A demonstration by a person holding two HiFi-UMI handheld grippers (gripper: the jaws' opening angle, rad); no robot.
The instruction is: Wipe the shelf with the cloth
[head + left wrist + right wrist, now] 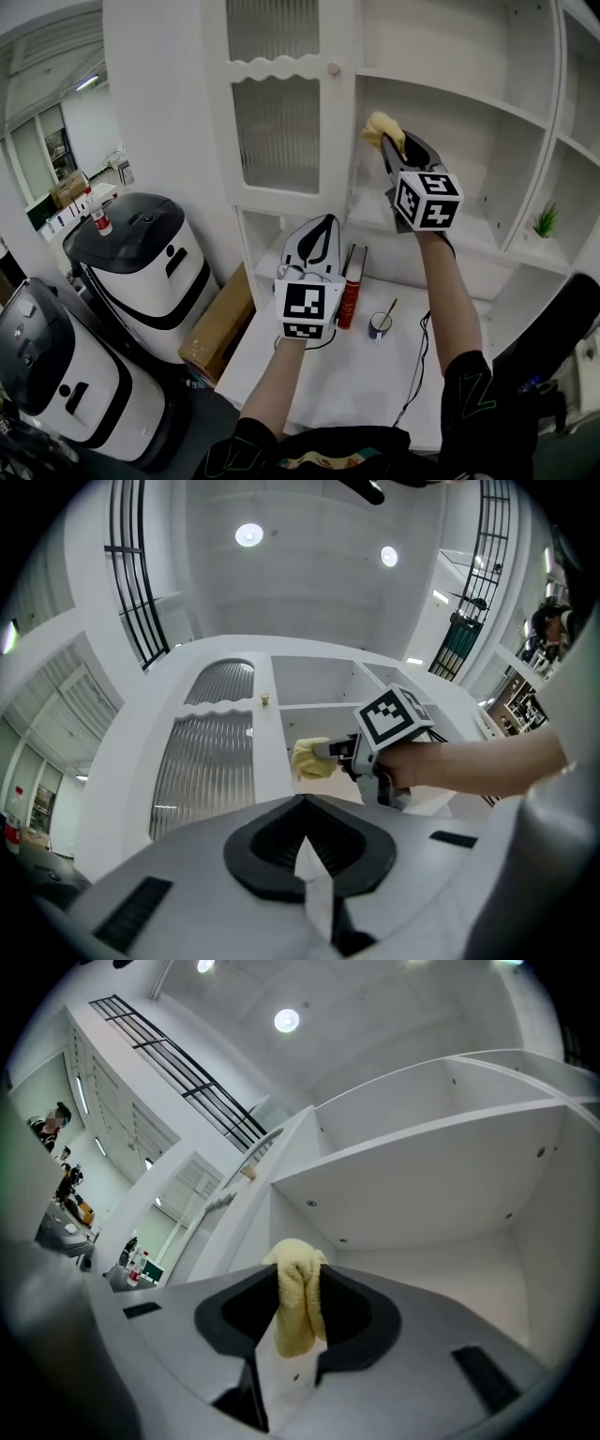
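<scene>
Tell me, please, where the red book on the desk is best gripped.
Probably near the top of its spine, coming from above: the book stands upright, spine outward, its top free. The left gripper, now shut, would have to open.

The right gripper (396,150) is up inside an open compartment of the shelf (506,248), just right of the cabinet door (275,131), with the cloth (382,127) between its jaws. The left gripper (323,225) hangs lower and to the left, over the desk (328,384). On the desk, a book (351,286) stands left of a cup (381,323). A plant (544,221) sits in a compartment far right.
</scene>
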